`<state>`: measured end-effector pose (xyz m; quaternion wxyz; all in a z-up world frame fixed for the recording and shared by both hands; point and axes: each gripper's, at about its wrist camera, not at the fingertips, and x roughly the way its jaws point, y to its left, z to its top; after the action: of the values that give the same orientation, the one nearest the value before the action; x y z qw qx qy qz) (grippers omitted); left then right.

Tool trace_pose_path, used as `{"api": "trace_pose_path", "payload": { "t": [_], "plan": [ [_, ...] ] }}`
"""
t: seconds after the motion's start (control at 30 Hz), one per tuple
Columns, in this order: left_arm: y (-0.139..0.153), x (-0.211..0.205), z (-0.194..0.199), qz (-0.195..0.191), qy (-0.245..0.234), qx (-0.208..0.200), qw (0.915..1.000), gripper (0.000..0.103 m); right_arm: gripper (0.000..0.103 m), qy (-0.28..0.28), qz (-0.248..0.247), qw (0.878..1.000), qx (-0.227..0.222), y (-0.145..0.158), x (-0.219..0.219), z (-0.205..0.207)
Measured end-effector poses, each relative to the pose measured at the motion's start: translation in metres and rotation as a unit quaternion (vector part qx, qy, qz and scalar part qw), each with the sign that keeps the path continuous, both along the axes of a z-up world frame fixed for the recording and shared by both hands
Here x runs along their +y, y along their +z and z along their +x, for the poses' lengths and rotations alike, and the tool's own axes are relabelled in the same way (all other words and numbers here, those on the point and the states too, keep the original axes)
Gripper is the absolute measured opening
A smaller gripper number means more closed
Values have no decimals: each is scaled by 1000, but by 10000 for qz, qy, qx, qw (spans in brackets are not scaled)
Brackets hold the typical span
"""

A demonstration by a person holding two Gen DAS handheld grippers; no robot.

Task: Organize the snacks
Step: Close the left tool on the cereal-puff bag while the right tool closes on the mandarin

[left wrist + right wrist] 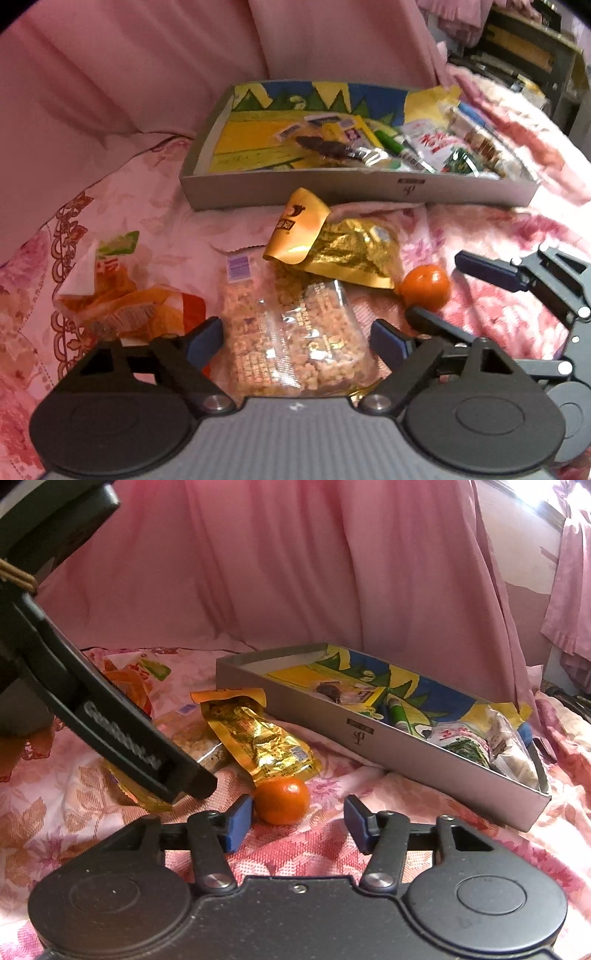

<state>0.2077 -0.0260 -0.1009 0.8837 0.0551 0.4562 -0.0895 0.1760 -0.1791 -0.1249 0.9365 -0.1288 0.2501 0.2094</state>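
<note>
- Pink curtains [295,572] hang behind a bed covered with a pink floral bedspread [461,856], where the snacks lie.
- A shallow grey cardboard box [295,188] sits at the far side of the bedspread, with several snack packets piled in its right half.
- The left gripper [295,343] points steeply down with its blue-padded jaws spread, one on each side of a clear bag of puffed grain snack [291,332]; whether the pads touch the bag is unclear.
- A gold foil packet [347,251] lies partly over the far end of that clear bag.
- An orange packet [122,302] lies to the left of the clear bag.
- A small orange fruit [282,799] rests on the bedspread, just beside the gold packet.
- The right gripper [297,823] has its jaws parted; the fruit sits just ahead of them, near the left pad, not pinched.
</note>
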Motion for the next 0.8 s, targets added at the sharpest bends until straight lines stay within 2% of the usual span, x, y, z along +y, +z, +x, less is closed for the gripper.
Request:
{"api": "trace_pose_path", "payload": {
  "t": [0.23,0.33,0.53,0.8],
  "plan": [
    [-5,5,10,-198,205,261,9993,88,37,162,-115,9998,-49,-2,6,-2],
    [-6,9,11,-311,344,291,9985,87,36,199,-190,9996,-89,-3,7,-3],
    [-3,5,9,-173,308,332,9988,79,36,199,-226,9995,-75,1,5,-3],
    [7,5,2,-138,424,594,9972,78,35,194,-484,9984,-228,11,0,-8]
  ]
}}
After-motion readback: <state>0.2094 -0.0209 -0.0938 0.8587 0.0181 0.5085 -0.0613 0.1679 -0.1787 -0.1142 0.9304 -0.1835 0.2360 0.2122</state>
